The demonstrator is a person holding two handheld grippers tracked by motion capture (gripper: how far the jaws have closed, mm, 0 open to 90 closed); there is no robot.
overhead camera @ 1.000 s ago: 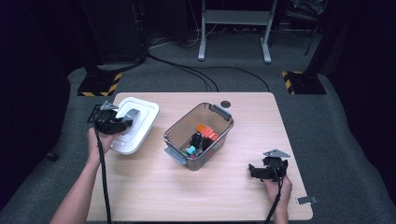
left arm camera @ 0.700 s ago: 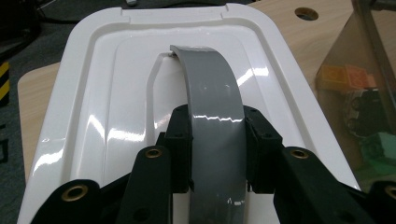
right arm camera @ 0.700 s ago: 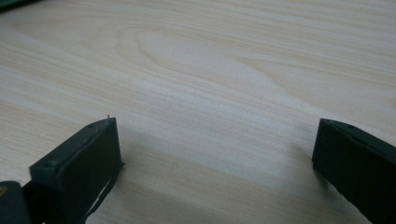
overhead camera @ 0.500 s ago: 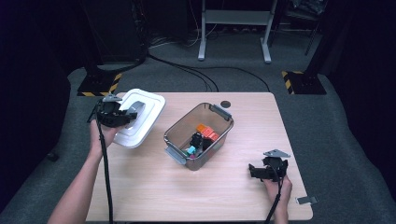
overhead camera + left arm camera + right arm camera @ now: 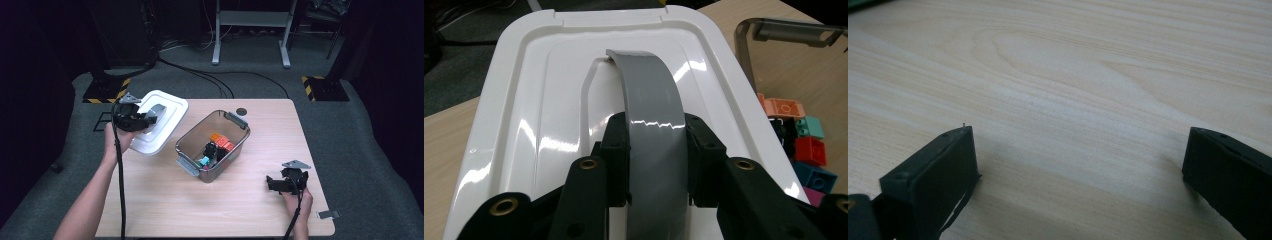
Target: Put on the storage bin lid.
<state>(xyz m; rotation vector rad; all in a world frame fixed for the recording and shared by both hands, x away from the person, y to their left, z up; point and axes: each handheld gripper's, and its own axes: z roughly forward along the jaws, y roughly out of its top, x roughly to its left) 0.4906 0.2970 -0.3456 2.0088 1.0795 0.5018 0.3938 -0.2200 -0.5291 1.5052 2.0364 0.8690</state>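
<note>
A white lid (image 5: 160,122) with a grey handle (image 5: 651,115) hangs tilted above the table's left edge. My left gripper (image 5: 145,121) is shut on that grey handle, its pads (image 5: 616,160) pressing both sides of the strap. A clear bin (image 5: 212,145) with grey end clips stands open in the middle of the table, with several coloured bricks (image 5: 804,145) inside. My right gripper (image 5: 272,184) rests low at the table's front right, open, with bare wood between its fingers (image 5: 933,175).
The wooden table (image 5: 240,210) has a small dark disc (image 5: 242,111) near its far edge. A small metal clip (image 5: 329,215) lies at the front right corner. Grey carpet, cables and stand legs surround the table.
My left gripper has lifted the white lid off the table and carried it up and back at the left. The right gripper has stayed put.
</note>
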